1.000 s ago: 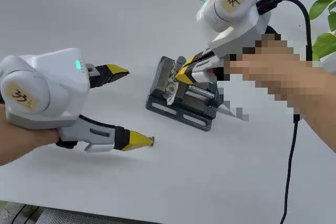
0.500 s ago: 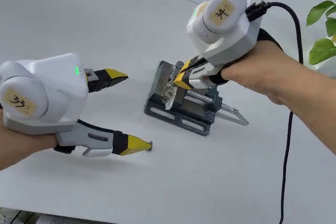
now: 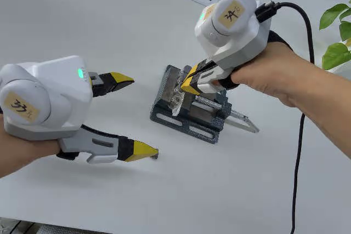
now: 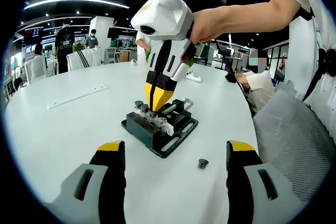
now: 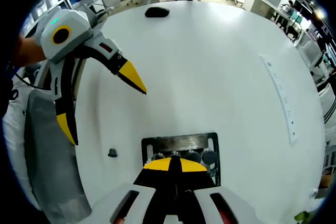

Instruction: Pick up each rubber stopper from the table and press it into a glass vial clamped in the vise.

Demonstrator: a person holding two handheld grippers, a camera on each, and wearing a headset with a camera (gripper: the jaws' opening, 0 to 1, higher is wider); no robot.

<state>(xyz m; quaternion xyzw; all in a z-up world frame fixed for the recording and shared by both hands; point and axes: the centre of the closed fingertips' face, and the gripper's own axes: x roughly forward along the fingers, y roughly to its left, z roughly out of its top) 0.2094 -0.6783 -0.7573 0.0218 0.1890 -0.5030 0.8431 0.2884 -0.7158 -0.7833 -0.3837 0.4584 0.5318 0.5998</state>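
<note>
stopper [image 4: 202, 163] just ahead of spread l claw [image 4: 176, 148], set for pickup; r claw [image 3: 185, 85] clenched, tips on vials [image 4: 140, 107] in vise [image 4: 157, 136], prob pressing.

White left claw [image 3: 143, 117], white right claw [image 3: 184, 88], yellow-black tips [image 3: 140, 149], tan stickers [image 3: 22, 108], black cable [image 3: 300, 152].

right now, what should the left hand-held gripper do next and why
Probably shift the left hand-held gripper sideways to centre on the rubber stopper: its jaws stand open, the stopper lies on the table close to one jaw tip, and the right hand-held gripper is shut over the vials in the vise.
</note>
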